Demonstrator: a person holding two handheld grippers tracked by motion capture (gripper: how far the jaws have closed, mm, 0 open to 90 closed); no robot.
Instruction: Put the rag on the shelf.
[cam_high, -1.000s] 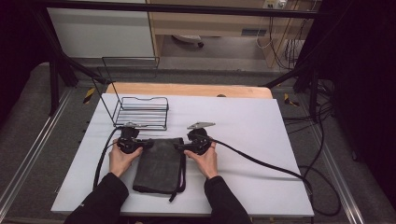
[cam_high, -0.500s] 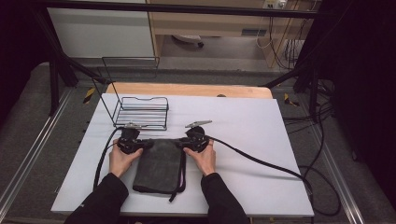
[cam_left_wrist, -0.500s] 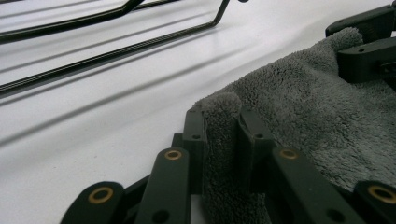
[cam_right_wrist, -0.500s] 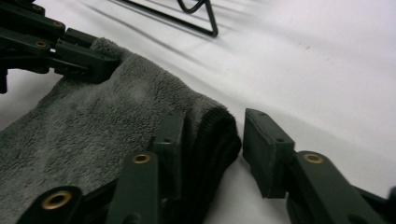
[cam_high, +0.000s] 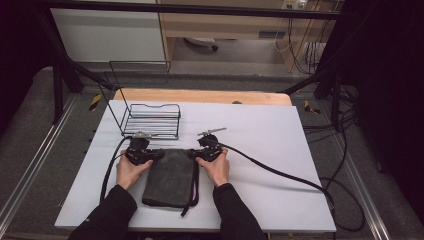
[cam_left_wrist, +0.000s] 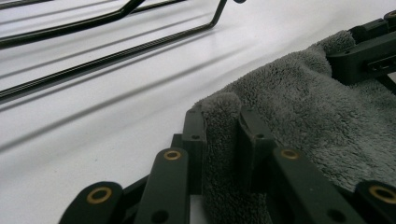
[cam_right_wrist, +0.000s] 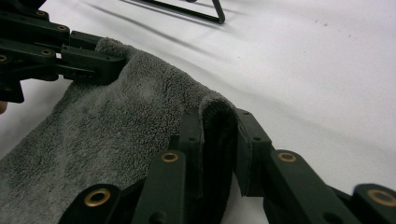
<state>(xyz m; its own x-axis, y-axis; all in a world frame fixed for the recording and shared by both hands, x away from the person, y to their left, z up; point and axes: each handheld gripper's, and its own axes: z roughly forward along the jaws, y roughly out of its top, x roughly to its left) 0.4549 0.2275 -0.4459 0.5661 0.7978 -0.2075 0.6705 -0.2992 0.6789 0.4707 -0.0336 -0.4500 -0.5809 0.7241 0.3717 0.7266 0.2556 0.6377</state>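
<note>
Fingers (cam_left_wrist: 250, 135) of the left gripper (cam_high: 141, 152) pinch one far corner of the grey towel (cam_high: 170, 177). The right gripper (cam_high: 207, 150) clamps the other corner, on the white bench (cam_high: 260, 135).

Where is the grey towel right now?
In the high view the grey towel lies on the white table near its front edge, its far corners between the left gripper and right gripper.

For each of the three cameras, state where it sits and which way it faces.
High view: above the person's side, facing forward and down on the table; forearms, both hands show.
Left gripper view: rides the left gripper, looking along its jaws, shut on the grey towel.
Right gripper view: rides the right gripper, likewise.
Shared: towel, wire rack.
</note>
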